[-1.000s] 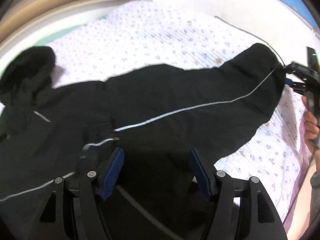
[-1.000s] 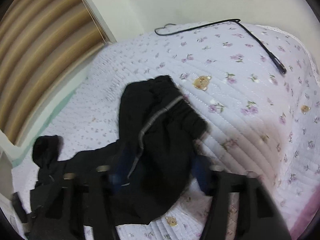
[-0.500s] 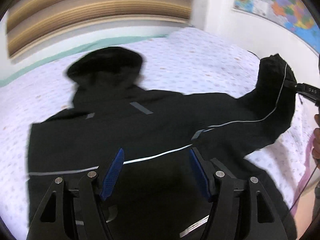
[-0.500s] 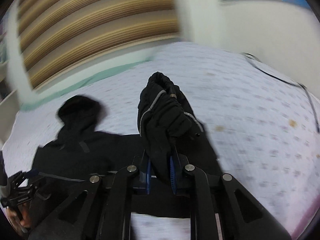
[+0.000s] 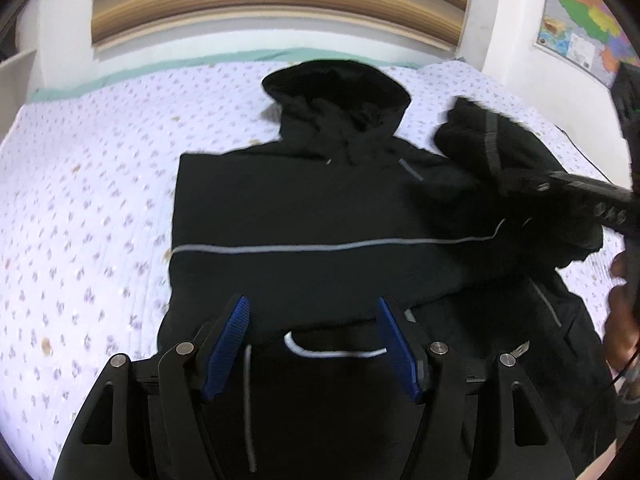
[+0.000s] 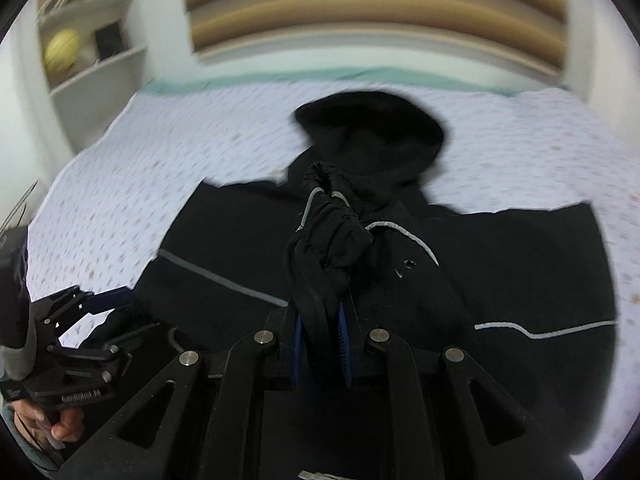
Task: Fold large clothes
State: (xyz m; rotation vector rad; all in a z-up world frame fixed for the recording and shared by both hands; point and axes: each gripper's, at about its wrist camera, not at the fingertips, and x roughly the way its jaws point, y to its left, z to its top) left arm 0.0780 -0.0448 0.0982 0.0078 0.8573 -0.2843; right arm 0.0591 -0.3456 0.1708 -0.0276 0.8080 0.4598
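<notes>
A black hooded jacket (image 5: pixel 304 216) with thin grey reflective stripes lies spread on the bed, hood (image 5: pixel 340 84) at the far end. My left gripper (image 5: pixel 314 340) is open and empty, just above the jacket's lower part. My right gripper (image 6: pixel 320 332) is shut on the cuff of the jacket's right sleeve (image 6: pixel 328 236) and holds it lifted over the jacket's body. The right gripper also shows at the right edge of the left wrist view (image 5: pixel 576 196), with the sleeve (image 5: pixel 492 148) bunched ahead of it. The left gripper shows at the lower left of the right wrist view (image 6: pixel 100 300).
The bed (image 5: pixel 88 200) has a white quilt with small purple flowers. A striped headboard (image 5: pixel 280 4) and a wall map (image 5: pixel 576 28) stand beyond it. White shelves (image 6: pixel 92 48) stand at the bed's far left corner. A thin black cable (image 5: pixel 580 156) lies near the right edge.
The right gripper has carried the sleeve cuff inward over the jacket's body. The left gripper stays open and has swung to face the jacket squarely towards the hood.
</notes>
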